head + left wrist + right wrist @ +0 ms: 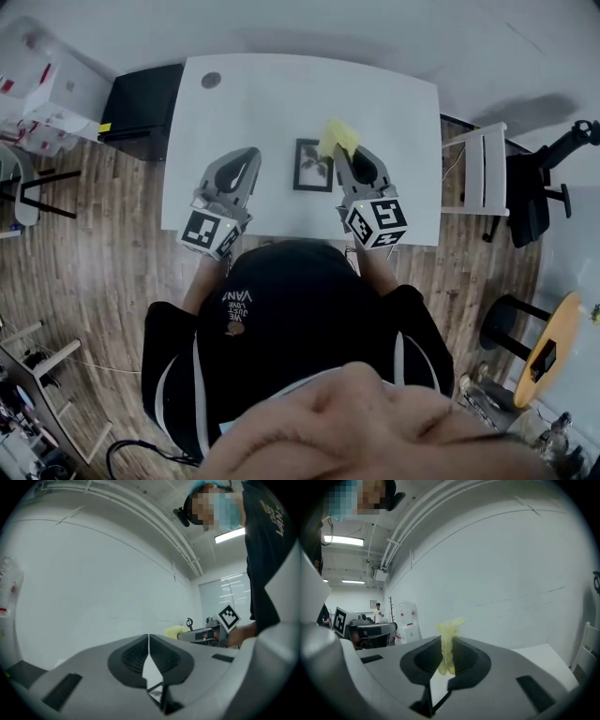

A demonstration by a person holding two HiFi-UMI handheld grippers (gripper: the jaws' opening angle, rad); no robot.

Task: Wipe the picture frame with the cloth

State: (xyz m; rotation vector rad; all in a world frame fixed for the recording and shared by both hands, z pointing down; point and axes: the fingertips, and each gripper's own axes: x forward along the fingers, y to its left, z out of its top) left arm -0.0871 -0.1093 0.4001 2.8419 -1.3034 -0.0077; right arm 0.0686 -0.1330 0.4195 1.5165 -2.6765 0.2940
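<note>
A small black picture frame lies flat on the white table, between my two grippers. My right gripper is shut on a yellow cloth, which sticks out past the tips just right of the frame's far corner. In the right gripper view the cloth is pinched upright between the jaws. My left gripper is to the left of the frame, shut with nothing in it. In the left gripper view its jaws meet in a thin line, and the right gripper's cloth shows beyond.
A dark round spot marks the table's far left corner. A black cabinet stands left of the table. A white chair and a black office chair stand to the right. The person stands at the table's near edge.
</note>
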